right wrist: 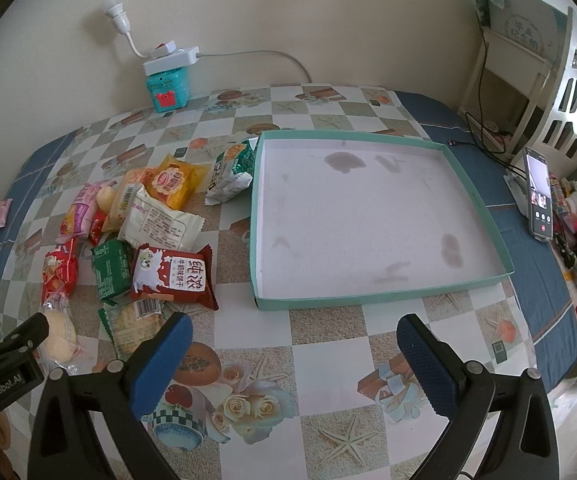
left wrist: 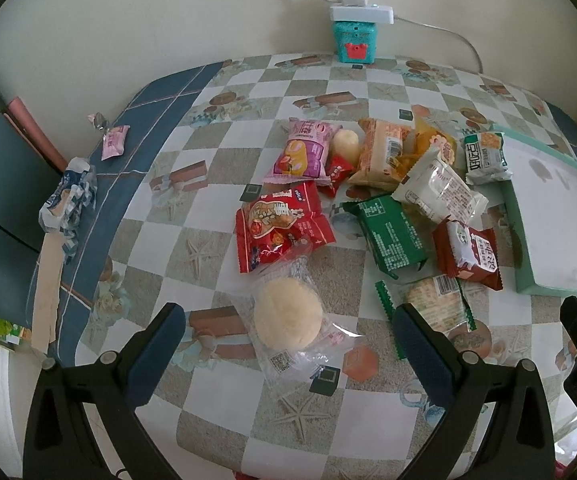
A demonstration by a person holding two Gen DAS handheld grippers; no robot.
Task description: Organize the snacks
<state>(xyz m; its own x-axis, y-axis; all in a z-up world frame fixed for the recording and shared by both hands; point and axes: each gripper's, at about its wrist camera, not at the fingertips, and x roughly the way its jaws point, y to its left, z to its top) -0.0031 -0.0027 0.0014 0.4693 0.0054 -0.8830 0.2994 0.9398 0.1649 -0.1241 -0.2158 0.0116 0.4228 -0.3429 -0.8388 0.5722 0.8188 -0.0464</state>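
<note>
With the teal tray bare and the snack pile beside it, both grippers hung spread and empty, the left gripper straddling a clear-wrapped round cake, seemingly the first pick.

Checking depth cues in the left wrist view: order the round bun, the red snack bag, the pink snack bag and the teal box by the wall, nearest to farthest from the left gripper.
1. Round bun in clear wrap, just ahead of the left gripper.
2. Red snack bag, directly behind the bun.
3. Pink snack bag, farther back, mid-table.
4. Teal box, at the far edge against the wall.
</note>
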